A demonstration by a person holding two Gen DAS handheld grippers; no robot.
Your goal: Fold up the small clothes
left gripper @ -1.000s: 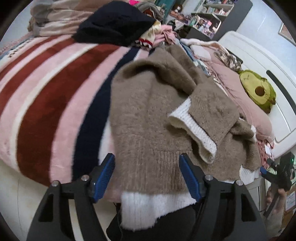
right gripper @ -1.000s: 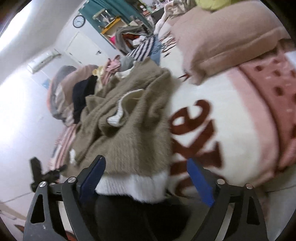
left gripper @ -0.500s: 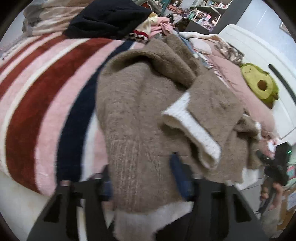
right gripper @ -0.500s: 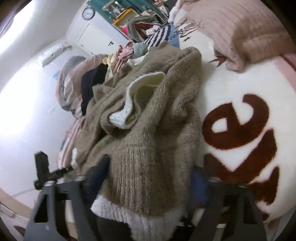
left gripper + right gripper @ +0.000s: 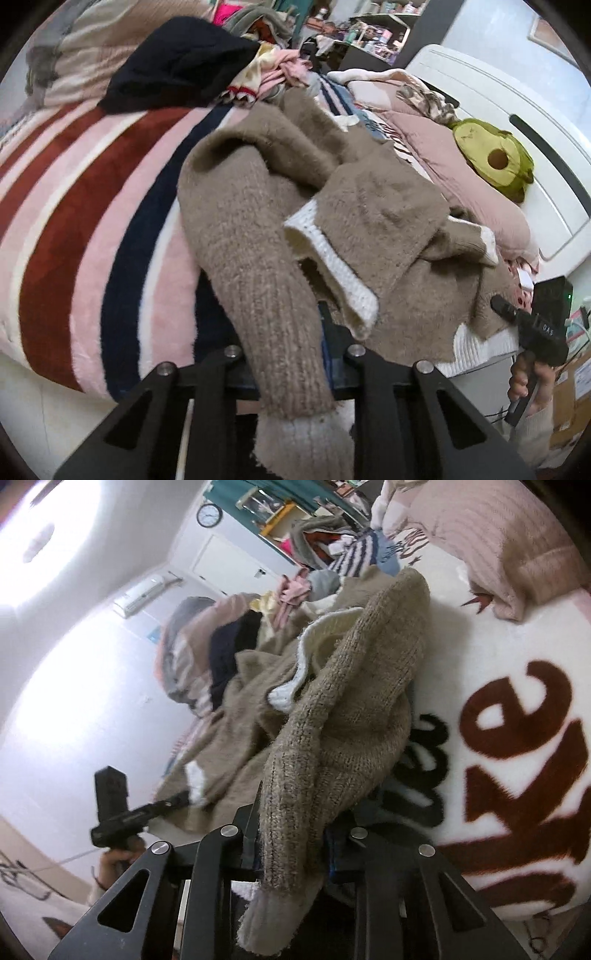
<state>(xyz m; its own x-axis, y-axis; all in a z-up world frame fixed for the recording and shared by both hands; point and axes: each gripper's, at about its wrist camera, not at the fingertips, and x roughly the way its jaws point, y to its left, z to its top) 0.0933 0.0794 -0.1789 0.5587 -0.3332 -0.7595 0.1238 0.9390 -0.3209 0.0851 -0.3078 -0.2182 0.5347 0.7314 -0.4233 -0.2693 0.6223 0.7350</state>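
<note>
A fuzzy brown sweater (image 5: 258, 206) with white ribbed cuffs and hem lies crumpled on the bed; it also shows in the right wrist view (image 5: 362, 686). My left gripper (image 5: 288, 354) is shut on its bottom edge near the left corner, with the white hem hanging below the jaws. My right gripper (image 5: 295, 834) is shut on the hem at the other corner. A white-cuffed sleeve (image 5: 332, 266) lies folded across the sweater's middle. The fingertips of both grippers are hidden under the fabric.
The bed carries a pink, red and navy striped blanket (image 5: 92, 206), a white blanket with brown letters (image 5: 517, 738), a pink pillow (image 5: 461, 177), an avocado plush (image 5: 495, 158) and a heap of other clothes (image 5: 177, 66) at the back. The white headboard (image 5: 517, 103) stands right.
Both grippers moved forward onto the sweater's bottom edge and closed on it; the hem is now bunched and lifted slightly in each.
</note>
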